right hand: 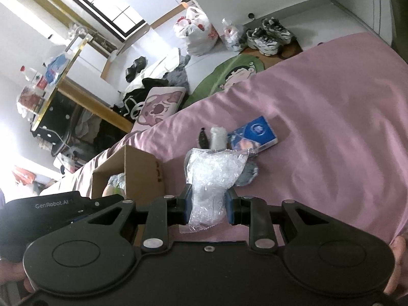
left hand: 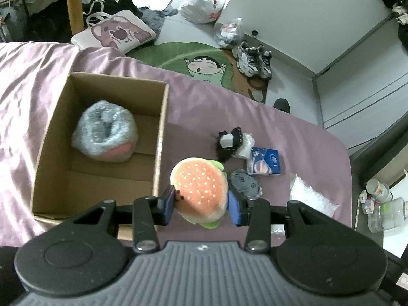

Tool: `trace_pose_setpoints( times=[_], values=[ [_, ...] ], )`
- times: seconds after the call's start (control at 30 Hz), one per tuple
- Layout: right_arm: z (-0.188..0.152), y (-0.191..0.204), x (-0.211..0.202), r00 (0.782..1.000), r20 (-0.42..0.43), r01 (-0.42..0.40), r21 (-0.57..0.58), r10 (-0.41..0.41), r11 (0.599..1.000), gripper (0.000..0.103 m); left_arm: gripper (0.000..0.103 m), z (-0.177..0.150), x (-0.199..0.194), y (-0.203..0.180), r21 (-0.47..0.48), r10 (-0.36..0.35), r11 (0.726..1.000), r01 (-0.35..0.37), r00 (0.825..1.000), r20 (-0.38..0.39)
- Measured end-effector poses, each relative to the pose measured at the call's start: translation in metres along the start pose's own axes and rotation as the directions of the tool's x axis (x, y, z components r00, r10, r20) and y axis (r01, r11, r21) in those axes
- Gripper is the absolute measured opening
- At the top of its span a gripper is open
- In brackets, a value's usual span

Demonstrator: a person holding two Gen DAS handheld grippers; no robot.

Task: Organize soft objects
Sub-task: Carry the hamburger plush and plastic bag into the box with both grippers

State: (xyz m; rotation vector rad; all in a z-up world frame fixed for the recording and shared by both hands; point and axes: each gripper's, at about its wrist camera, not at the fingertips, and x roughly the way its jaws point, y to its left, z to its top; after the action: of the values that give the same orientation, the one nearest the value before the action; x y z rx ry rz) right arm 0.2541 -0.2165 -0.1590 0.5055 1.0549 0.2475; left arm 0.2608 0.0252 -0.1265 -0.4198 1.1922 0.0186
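My left gripper [left hand: 201, 205] is shut on a plush hamburger [left hand: 200, 186], held above the pink bedspread just right of an open cardboard box [left hand: 160, 132]. A grey fluffy slipper with a pink sole [left hand: 105, 132] lies inside the box. My right gripper [right hand: 207, 207] is shut on a clear bag of bubble wrap [right hand: 214, 170], lifted over the bed. The box [right hand: 140, 170] appears to its left in the right wrist view. On the bed lie a black-and-white plush [left hand: 229, 142], a grey soft item [left hand: 246, 182] and a blue tissue pack [left hand: 265, 162].
The bubble wrap bag [left hand: 312, 197] shows at the right in the left wrist view. Beyond the bed edge are a green cartoon rug [left hand: 193, 61], a pink bear cushion [left hand: 114, 32], sneakers [left hand: 255, 58] and plastic bags [left hand: 204, 2]. A person's hand [right hand: 397, 267] holds the right gripper.
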Motion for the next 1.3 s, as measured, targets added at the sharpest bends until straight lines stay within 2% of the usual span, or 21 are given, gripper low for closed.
trace_pose_setpoints(
  times=[0.37,0.9,1.3],
  values=[
    [-0.004,0.042,0.013,1.000,-0.002,-0.012,-0.043,0.012,0.999,0.026,0.042,0.011,-0.013,0.044,-0.019,0.022,1.000,-0.021,1.000,0.011],
    [-0.006,0.104,0.042,0.999,-0.035,-0.017,-0.122,0.013,0.992,0.026,0.042,0.027,-0.006,0.105,-0.097,0.044,0.994,-0.044,0.999,-0.006],
    [-0.008,0.142,0.062,0.998,-0.063,-0.021,-0.168,0.011,0.986,0.026,0.043,0.036,-0.001,0.137,-0.125,0.055,0.990,-0.058,0.998,-0.023]
  ],
)
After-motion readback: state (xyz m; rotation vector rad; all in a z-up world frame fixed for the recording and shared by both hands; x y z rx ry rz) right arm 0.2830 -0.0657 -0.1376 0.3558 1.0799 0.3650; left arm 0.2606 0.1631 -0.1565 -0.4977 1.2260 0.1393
